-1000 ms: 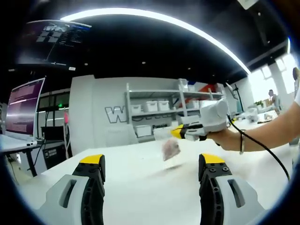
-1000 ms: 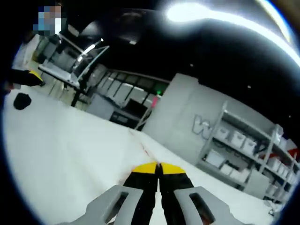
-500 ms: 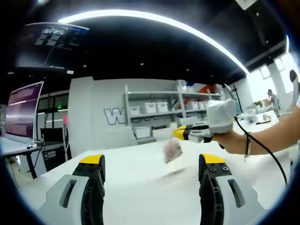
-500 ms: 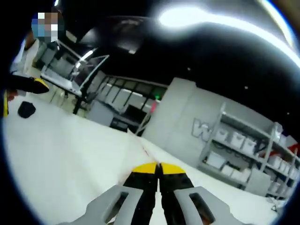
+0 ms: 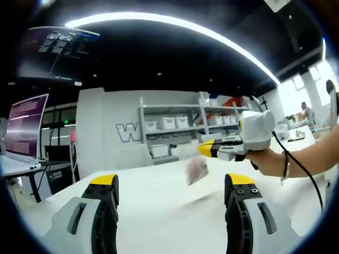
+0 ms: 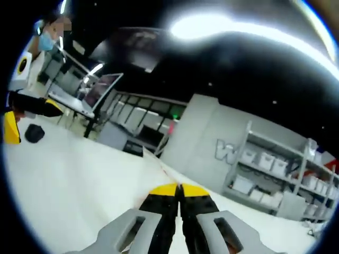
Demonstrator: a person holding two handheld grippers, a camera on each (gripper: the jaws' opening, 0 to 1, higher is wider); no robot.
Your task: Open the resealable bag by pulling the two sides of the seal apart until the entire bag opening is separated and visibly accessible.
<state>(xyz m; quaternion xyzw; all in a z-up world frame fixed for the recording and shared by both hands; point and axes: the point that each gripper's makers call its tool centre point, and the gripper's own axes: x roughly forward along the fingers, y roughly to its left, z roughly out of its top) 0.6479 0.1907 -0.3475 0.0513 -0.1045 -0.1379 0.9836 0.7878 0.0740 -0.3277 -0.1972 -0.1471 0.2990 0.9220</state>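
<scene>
Hanging above the white table [image 5: 159, 211], the bag [image 5: 196, 170] is pinched by the closed right gripper [image 5: 204, 149]; left gripper [image 5: 170, 185] gapes wide, empty.

A broad white bench [image 5: 159, 211] runs out toward the far shelving. A small dark object [image 6: 34, 133] sits on it off to one side, too blurred for me to say what.

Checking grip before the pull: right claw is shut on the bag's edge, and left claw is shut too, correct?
Not quite. The left claw is open, jaws wide apart, as the left gripper view shows. The right claw is shut on the bag.
</scene>
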